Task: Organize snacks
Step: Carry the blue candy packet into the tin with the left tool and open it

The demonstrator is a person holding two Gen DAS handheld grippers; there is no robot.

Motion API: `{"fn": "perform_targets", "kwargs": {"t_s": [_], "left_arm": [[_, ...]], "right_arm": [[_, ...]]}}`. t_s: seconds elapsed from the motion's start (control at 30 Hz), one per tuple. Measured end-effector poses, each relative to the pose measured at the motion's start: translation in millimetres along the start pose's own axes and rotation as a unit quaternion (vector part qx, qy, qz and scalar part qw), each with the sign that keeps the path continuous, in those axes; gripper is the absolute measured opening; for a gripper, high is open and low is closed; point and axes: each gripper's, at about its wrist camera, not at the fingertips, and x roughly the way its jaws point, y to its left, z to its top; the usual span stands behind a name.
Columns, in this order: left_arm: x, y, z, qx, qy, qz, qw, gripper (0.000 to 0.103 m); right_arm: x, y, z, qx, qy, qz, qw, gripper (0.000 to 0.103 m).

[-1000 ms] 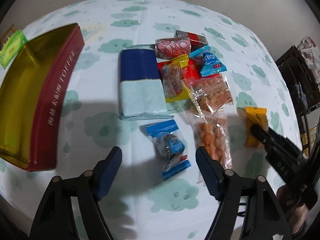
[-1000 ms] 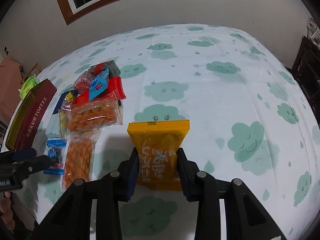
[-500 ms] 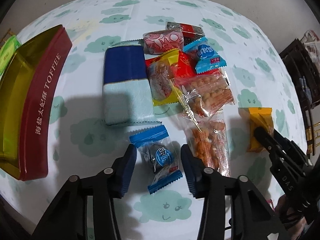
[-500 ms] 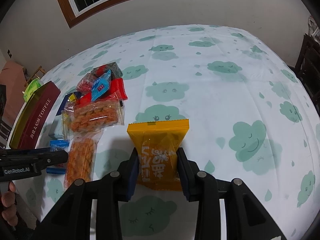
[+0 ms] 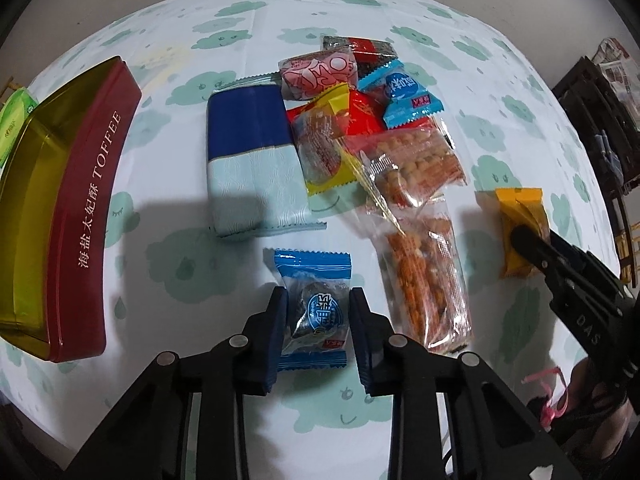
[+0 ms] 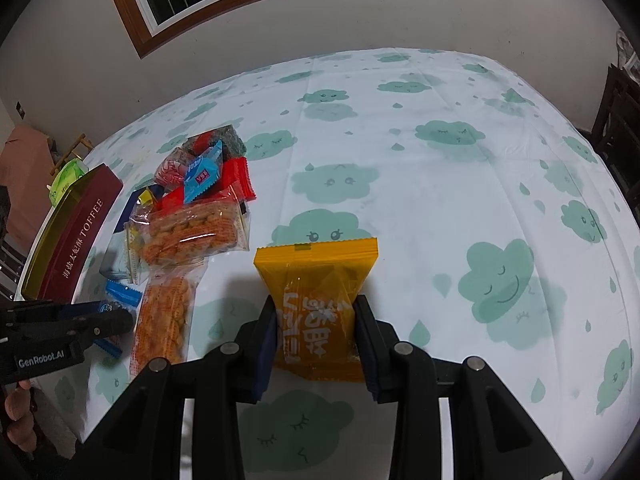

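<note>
The left tongs (image 5: 318, 316) have just been closing, and their blue pads now press both sides of a small blue-ended clear candy wrapper (image 5: 316, 312) lying on the cloud-print bench (image 5: 180, 380). The right tongs (image 6: 316, 330) are clenched on a flat orange foil snack packet (image 6: 318, 276), which rests on the bench. Just beyond the left tongs lies a navy and pale-blue pouch (image 5: 254, 160); beyond them to the right sits a heap of mixed snack packets (image 5: 376, 120). To their left stands an open dark-red toffee tin (image 5: 86, 212).
</note>
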Motion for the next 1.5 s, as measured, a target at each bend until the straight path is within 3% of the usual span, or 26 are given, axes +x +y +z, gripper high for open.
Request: {"fn": "perform_targets", "kwargs": {"t_s": [0.53,0.8,1.1,1.3,1.5], "left_arm": [[-35.2,13.9,-4.7,0.019,-0.037,-0.002,0.9991,0.027],[-59.1,44.4,-1.7,0.01,-0.063,0.013,0.9979,0.027],[-87.3,119.6,1.4,-0.026,-0.099,0.054,0.9933,0.027],[-83.5,178.7,-4.0,-0.058,-0.089,0.085,0.9907,0.027],[-69.1,215.8,-8.5,-0.071,-0.072,0.089,0.9909,0.027]], "right_arm": [[2.0,5.8,1.6,-0.005,0.008,-0.022,1.0,0.036],[3.6,10.5,2.3,-0.011,0.013,-0.041,0.999,0.036],[5.4,15.0,3.5,-0.009,0.019,-0.06,0.998,0.036],[6.3,16.7,4.6,-0.005,0.023,-0.07,0.997,0.036],[7.3,19.9,5.5,0.0,0.027,-0.082,0.996,0.036]]}}
